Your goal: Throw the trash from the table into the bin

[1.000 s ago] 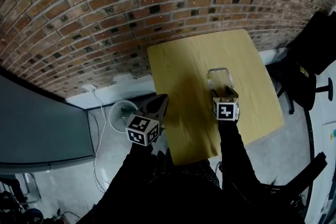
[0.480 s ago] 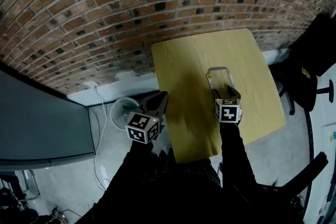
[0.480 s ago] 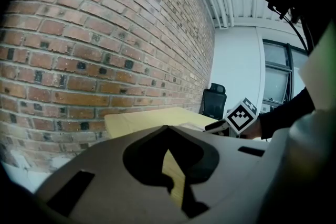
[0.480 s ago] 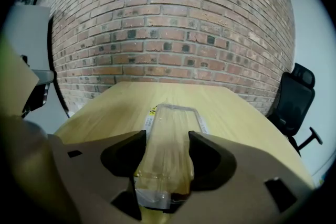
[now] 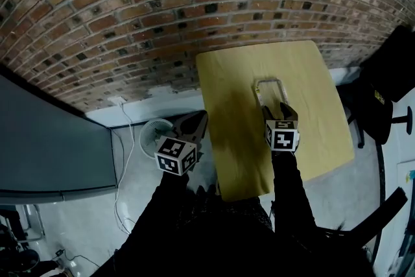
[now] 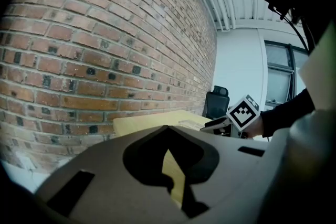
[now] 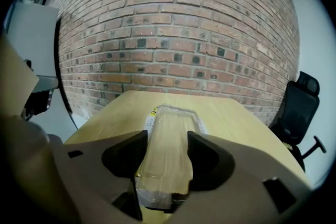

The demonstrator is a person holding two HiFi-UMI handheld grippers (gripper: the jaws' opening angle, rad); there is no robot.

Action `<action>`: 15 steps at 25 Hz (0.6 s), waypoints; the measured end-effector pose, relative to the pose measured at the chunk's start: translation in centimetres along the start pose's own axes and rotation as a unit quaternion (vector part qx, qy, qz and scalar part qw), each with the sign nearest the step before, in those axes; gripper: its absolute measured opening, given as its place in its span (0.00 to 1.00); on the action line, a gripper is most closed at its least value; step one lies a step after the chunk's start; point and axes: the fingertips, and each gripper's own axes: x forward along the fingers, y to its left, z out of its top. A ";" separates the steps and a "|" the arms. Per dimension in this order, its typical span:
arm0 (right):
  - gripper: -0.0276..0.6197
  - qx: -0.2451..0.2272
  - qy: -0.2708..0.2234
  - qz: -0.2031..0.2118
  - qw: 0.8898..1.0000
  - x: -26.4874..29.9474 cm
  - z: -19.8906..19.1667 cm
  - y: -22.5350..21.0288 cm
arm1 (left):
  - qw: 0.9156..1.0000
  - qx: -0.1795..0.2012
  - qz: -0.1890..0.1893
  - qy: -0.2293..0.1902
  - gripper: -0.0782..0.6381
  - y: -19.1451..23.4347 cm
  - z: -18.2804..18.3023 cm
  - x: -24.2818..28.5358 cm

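Brick wall behind wooden bench (image 5: 311, 68). Your right gripper (image 5: 275, 110) closing on clear plastic packet (image 5: 269, 89). Your left gripper (image 5: 196, 120) pinched together, empty, near bin (image 5: 149, 132).

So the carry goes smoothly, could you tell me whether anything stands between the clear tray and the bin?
Only the left tongs: they hang beside the bin, past the table edge, across the path of the clear tray. The right tongs are closing on it.

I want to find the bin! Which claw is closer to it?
Left. The left claw hangs just beside the bin; the right claw is over the table, closing on the plastic pack.
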 end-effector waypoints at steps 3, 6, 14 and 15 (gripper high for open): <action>0.44 -0.006 -0.008 0.007 1.000 0.3 1.1 1.0 | 1.000 -0.002 0.006 -0.004 0.12 0.7 0.2 -0.7; 0.44 -0.009 -0.019 0.015 1.000 0.5 2.6 2.6 | 1.000 -0.005 0.015 -0.009 0.12 1.8 0.3 -1.8; 0.44 -0.039 -0.035 0.050 0.997 1.2 6.0 8.9 | 0.998 -0.015 0.051 -0.027 0.12 5.7 0.9 -6.0; 0.44 -0.041 -0.037 0.054 0.997 1.2 6.3 9.7 | 0.998 -0.016 0.056 -0.029 0.12 6.2 1.0 -6.6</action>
